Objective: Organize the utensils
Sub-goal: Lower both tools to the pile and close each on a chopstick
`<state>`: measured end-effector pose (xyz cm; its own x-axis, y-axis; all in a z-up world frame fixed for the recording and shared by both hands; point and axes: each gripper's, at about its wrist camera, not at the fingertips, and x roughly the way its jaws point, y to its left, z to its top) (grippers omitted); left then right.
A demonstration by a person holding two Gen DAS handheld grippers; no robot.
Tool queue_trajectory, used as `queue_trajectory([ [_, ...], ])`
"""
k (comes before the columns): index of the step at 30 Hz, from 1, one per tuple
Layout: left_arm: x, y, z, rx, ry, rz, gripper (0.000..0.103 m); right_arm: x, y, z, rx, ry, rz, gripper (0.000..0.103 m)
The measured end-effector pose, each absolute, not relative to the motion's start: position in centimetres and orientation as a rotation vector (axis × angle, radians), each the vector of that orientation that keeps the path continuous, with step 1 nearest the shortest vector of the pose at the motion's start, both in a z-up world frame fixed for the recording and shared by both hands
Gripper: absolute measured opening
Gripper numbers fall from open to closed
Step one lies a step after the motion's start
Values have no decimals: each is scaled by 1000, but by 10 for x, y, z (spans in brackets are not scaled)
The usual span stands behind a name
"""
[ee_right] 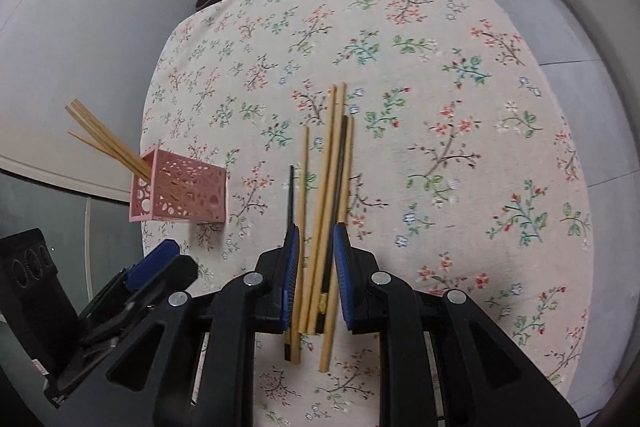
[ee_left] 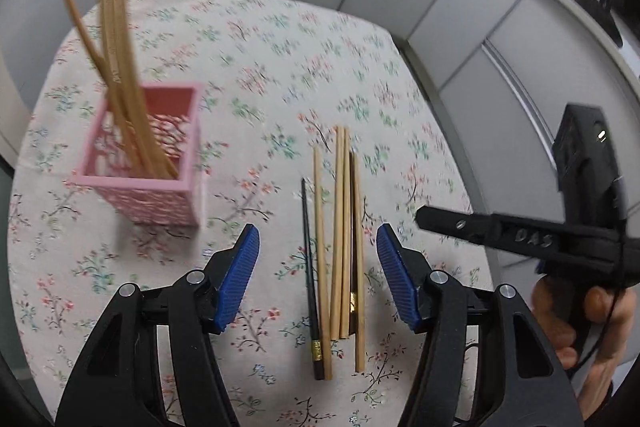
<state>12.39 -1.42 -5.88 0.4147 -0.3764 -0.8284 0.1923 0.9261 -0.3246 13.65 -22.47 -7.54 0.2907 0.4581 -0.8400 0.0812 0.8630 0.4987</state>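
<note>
Below, loose chopsticks (ee_left: 340,247) are lying side by side on the flowered tablecloth (ee_left: 280,47), right of the pink holder (ee_left: 152,163), which is standing with more sticks in it. Only the right wrist view is showing the right gripper (ee_right: 316,279) straddling the bundle, fingers narrowly apart, not visibly clamping. The left gripper (ee_left: 318,275) is hanging wide apart.

Chopstick (ee_right: 316,307) ends behind hand-held gripper (ee_right: 316,267)

Round table under a floral tablecloth (ee_right: 460,99), a pink perforated holder (ee_left: 152,187) stood near its left edge, a loose bundle of wooden chopsticks (ee_left: 340,239) and black chopsticks (ee_left: 310,287) lay mid-cloth.
</note>
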Motion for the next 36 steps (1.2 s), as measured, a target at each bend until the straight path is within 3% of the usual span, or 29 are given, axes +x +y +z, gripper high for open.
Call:
queue_trajectory([
  [7, 134, -36, -81, -161, 1130, -398, 37, 138, -234, -78, 499, 1274, 264, 20],
  [10, 141, -43, -92, -157, 1157, -412, 16, 139, -229, -85, 462, 1290, 267, 20],
  [11, 144, -46, -97, -153, 1164, -420, 13, 140, -229, -85, 455, 1291, 265, 20],
  [28, 175, -72, -150, -32, 1257, -332, 12, 152, -225, -97, 445, 1303, 260, 20],
  [36, 170, -77, -135, 0, 1235, -327, 6, 152, -224, -100, 437, 1304, 258, 20],
])
